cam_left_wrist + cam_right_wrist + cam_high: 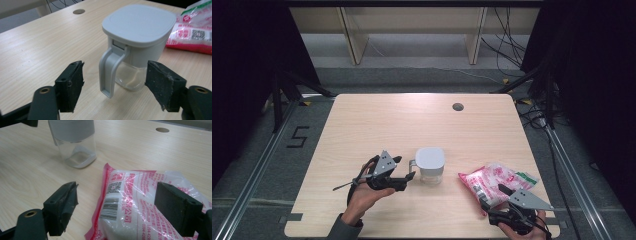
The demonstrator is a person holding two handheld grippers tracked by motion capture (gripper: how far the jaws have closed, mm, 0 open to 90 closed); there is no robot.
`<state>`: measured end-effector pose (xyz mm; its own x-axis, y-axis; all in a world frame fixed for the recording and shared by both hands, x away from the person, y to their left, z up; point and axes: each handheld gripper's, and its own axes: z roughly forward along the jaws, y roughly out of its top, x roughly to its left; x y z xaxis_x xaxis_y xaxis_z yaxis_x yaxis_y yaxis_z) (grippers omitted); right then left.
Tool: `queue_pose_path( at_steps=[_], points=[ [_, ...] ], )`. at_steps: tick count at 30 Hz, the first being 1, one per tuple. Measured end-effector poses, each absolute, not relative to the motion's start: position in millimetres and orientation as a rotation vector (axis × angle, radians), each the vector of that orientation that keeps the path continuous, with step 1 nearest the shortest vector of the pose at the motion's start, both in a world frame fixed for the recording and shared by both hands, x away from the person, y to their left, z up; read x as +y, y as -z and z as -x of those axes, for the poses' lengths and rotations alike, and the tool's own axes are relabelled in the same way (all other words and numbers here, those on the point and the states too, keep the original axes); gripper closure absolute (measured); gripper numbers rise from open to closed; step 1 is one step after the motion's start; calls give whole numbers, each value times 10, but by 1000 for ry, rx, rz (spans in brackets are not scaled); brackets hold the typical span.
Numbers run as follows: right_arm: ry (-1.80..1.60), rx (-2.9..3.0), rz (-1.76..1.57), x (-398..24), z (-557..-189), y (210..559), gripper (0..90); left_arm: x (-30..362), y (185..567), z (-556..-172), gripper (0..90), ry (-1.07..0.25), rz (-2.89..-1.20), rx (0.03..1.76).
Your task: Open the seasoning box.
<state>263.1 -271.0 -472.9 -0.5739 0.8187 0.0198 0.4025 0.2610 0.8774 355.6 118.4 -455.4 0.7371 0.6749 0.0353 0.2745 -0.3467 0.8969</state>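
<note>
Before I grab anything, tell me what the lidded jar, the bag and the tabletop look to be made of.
Jar: clear body, glass or hard plastic, see-through to its base; its lid and handle look like matte grey moulded plastic.
Bag: thin glossy plastic film, wrinkled and glinting, printed red, with white grains showing through.
Tabletop: pale wood-grain surface, probably laminate, smooth with faint sheen.

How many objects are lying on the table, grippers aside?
2. A clear plastic jar with a grey lid and handle stands near the table's middle; a red-and-white plastic bag of white granules lies to its right. Nothing looks hidden.
</note>
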Motion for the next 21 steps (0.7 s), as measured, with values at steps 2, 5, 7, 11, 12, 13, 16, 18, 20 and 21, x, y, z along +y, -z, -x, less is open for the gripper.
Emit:
queue_pose_path(
  at_steps=[2,5,7,11,12,13,16,18,20,21],
  points=[
    [-1265,2092,-1121,-2706,-2628,4729,193,1205,4512,-3538,382,-525,-1913,702],
    [-1264,2090,-1119,-2705,-2631,4730,193,1214,4473,-3524,585,-556,-1900,647],
    [-1266,2093,-1121,-2703,-2632,4731,193,1194,4455,-3507,708,-580,-1902,633],
    [-1270,2093,-1128,-2693,-2631,4732,193,1142,4437,-3511,840,-574,-1889,624],
    [-1270,2093,-1128,-2693,-2631,4732,193,1126,4432,-3528,840,-573,-1882,616],
    [-1268,2095,-1126,-2691,-2632,4733,193,1115,4425,-3542,867,-573,-1874,626],
    [-1266,2097,-1127,-2694,-2636,4735,193,1068,4388,-3620,884,-521,-1820,660],
    [-1249,2085,-1126,-2692,-2645,4740,193,1021,4386,-3633,885,-520,-1819,668],
    [-1267,2095,-1128,-2693,-2636,4734,193,1004,4392,-3656,887,-512,-1820,660],
    [-1264,2090,-1153,-2679,-2621,4733,193,978,4412,-3681,886,-506,-1819,665]
  ],
)
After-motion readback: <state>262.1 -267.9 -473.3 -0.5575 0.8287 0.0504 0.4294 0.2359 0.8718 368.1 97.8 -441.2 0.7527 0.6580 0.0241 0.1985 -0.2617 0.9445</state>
